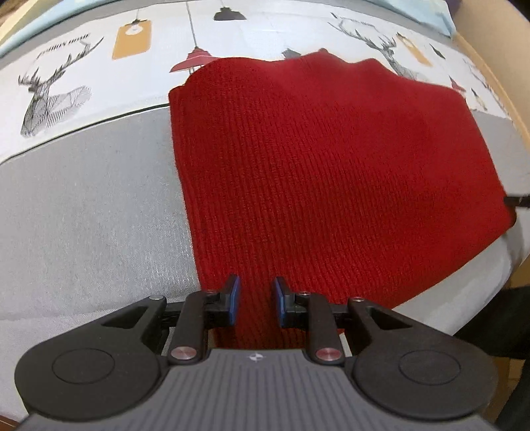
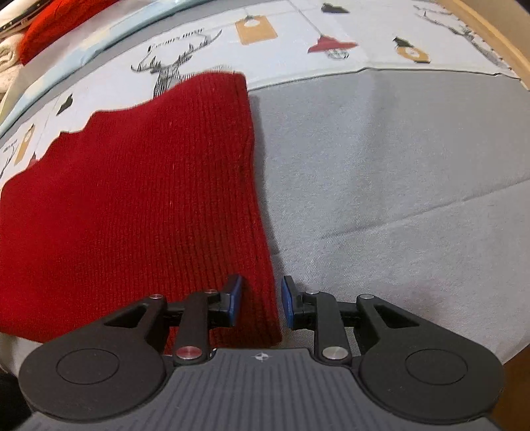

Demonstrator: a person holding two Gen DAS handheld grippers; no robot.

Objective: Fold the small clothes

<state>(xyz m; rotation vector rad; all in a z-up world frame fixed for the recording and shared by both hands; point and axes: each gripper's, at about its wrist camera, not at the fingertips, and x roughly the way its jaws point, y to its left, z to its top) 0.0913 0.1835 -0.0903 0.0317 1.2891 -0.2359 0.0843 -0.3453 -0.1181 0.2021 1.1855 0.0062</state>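
Knitwear, red and ribbed, lies flat on the bed: a red knit garment (image 1: 331, 172) spread over the grey sheet (image 1: 92, 205), its far edge reaching onto the printed cover (image 1: 82, 76) with deer and lamps. My left tool (image 1: 255, 300) points steeply down over the garment's near edge, close to its left side. Its blue pads (image 1: 234, 298) stand a little apart with red knit showing in the gap; I cannot tell whether they pinch the cloth. My right tool (image 2: 261, 301) points down at the garment's right edge, near the front corner. Its jaws are slightly spread, with a strip of the knit edge between them and the right pad (image 2: 288, 303) clear of the cloth, over grey sheet. More red fabric (image 2: 53, 26) lies at the far left corner of the right view.
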